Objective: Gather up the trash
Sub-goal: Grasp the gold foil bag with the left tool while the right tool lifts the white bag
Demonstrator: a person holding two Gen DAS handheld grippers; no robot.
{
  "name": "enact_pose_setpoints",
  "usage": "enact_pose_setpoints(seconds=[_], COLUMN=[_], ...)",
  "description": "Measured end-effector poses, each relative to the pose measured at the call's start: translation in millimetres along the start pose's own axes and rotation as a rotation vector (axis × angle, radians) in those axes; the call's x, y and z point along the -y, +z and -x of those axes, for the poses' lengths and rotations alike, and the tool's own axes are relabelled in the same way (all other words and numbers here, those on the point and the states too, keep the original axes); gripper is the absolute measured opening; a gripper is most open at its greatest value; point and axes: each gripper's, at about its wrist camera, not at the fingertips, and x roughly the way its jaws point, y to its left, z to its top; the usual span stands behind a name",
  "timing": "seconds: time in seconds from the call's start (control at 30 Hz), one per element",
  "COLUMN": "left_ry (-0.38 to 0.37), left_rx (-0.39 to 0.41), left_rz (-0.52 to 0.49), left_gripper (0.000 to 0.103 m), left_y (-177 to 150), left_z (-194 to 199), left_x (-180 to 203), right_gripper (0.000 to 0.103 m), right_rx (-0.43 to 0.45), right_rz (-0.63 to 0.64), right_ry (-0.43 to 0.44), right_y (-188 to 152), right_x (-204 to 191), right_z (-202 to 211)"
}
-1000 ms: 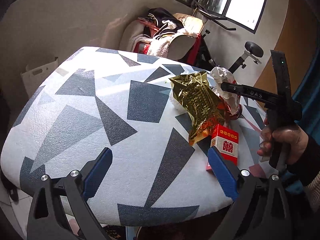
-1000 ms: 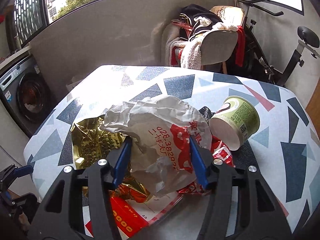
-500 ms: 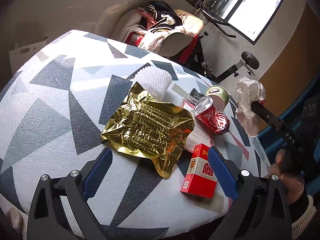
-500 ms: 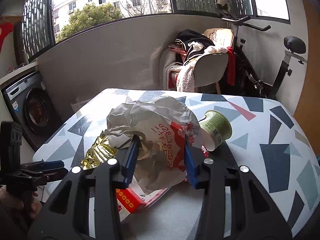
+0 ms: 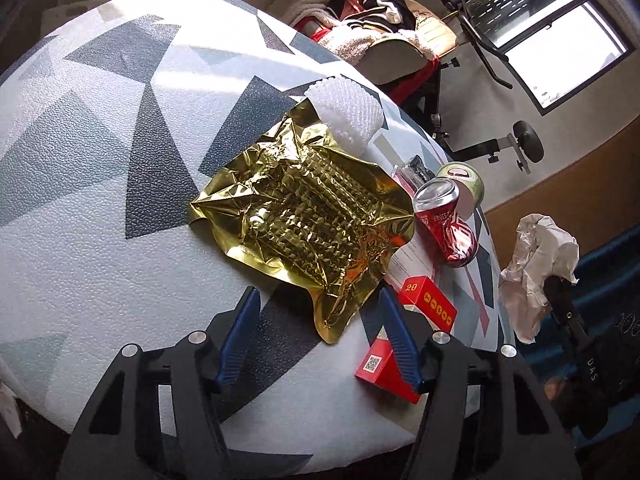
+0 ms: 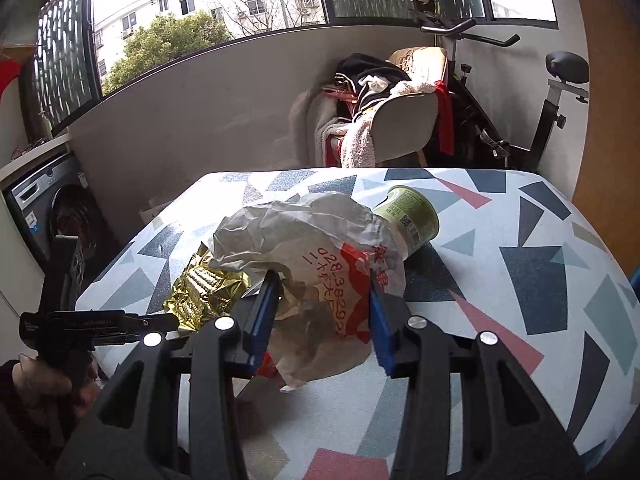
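Note:
A crumpled gold foil wrapper (image 5: pixel 304 220) lies flat on the patterned table (image 5: pixel 100 200). My left gripper (image 5: pixel 318 320) hangs just over the wrapper's near corner. Its jaws are closing with that corner between them, and the pads stand clear of the foil. My right gripper (image 6: pixel 322 314) is shut on a crumpled white paper bag (image 6: pixel 312 248) with red print. It holds the bag in the air past the table's right edge, where the left wrist view shows the bag (image 5: pixel 536 264). The foil (image 6: pixel 200 288) also shows beside the left gripper (image 6: pixel 160 322).
A crushed red can (image 5: pixel 448 228), a green paper cup (image 5: pixel 464 184), a white foam net (image 5: pixel 348 112) and two red boxes (image 5: pixel 384 364) lie around the foil. Behind the table stand a chair piled with clothes (image 6: pixel 392 120), an exercise bike (image 6: pixel 520 120) and a washing machine (image 6: pixel 52 216).
My left gripper has come down toward the foil, rolled, and its jaws have narrowed. My right gripper has carried the paper bag off the pile to the right of the table.

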Motion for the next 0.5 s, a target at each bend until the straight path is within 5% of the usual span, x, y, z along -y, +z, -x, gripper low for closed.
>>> enact_pose_setpoints(seconds=[0.17,0.37,0.5], left_ry=[0.057,0.137,0.162], left_rx=[0.008,0.02,0.068], left_rz=[-0.02,-0.134,-0.253], left_gripper=[0.027,0.007,0.003], left_y=[3,1,-1], left_z=[-16,-19,1], left_x=[2,14,29], right_gripper=[0.044,0.044,0.044], right_rx=[0.003,0.002,0.001], right_rz=[0.011,-0.004,-0.005], right_ry=[0.002,0.007,0.01], right_y=[-1,-2,-3], right_x=[-3,-1,-2], right_z=[1,3,6])
